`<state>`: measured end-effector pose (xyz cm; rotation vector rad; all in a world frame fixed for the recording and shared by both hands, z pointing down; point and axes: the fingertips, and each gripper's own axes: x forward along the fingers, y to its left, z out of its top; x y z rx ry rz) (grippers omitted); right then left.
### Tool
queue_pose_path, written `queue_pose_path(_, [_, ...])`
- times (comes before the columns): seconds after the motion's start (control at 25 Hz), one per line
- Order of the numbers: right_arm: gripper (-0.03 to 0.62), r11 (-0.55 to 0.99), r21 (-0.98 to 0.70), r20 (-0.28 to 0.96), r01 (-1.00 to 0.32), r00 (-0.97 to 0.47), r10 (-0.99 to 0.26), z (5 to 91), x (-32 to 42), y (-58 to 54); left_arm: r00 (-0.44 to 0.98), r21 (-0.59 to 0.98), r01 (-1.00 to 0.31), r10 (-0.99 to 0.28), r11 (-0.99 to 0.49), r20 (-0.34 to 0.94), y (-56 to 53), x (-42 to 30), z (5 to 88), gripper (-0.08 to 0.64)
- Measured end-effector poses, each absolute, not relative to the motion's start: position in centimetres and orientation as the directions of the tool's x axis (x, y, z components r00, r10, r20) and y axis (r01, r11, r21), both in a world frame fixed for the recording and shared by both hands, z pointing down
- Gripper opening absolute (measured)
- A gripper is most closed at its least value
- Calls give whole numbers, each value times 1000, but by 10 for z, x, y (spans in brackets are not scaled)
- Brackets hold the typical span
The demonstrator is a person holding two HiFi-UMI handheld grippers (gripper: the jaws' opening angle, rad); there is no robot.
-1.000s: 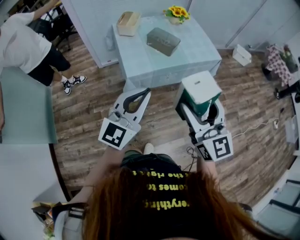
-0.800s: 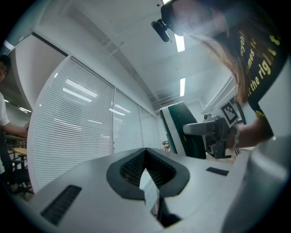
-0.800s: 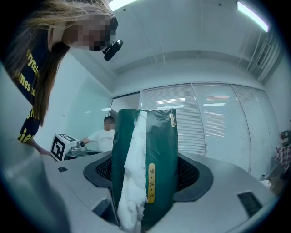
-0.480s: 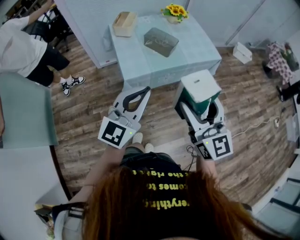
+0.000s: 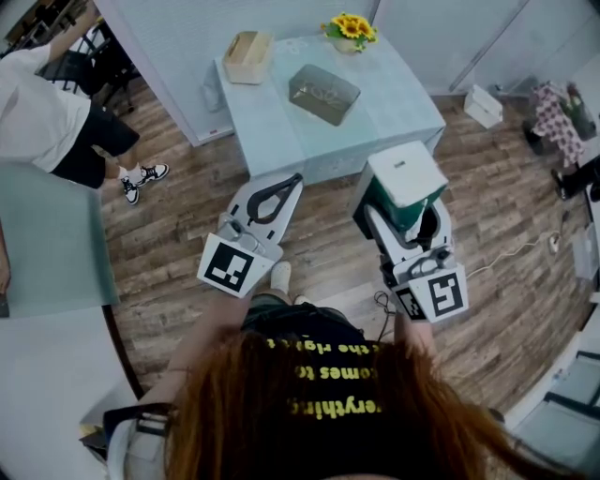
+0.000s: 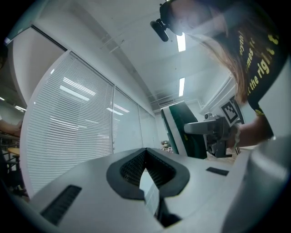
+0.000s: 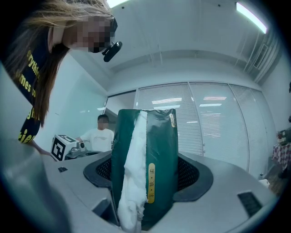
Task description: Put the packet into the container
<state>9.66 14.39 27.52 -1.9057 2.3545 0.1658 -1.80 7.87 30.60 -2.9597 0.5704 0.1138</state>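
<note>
Yellow lettering on the person's black shirt (image 5: 323,375) shows "erything", upside down. A gold strip on the one green tissue packet (image 7: 159,150) carries characters too small to read. The right gripper (image 5: 401,217) clamps that packet between its pads, over the floor near the table (image 5: 403,117). The left gripper (image 6: 145,150) has its tips pressed together, empty. The table bears one grey container (image 5: 324,94), one wooden box (image 5: 248,56) and one sunflower bunch (image 5: 349,26)

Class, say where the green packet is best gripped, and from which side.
Likely as the right claw has it: pads on opposite long sides of the green packet, approached from one end. Its long, soft block fits between the jaws.
</note>
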Motion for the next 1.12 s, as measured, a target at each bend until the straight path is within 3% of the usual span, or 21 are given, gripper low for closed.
queue_pose_path(1.12, [354,126,-6,-170,-992,-123,-978,277,98,24,951,-113,-299,-286,-947,-120,-48,-9,307,2])
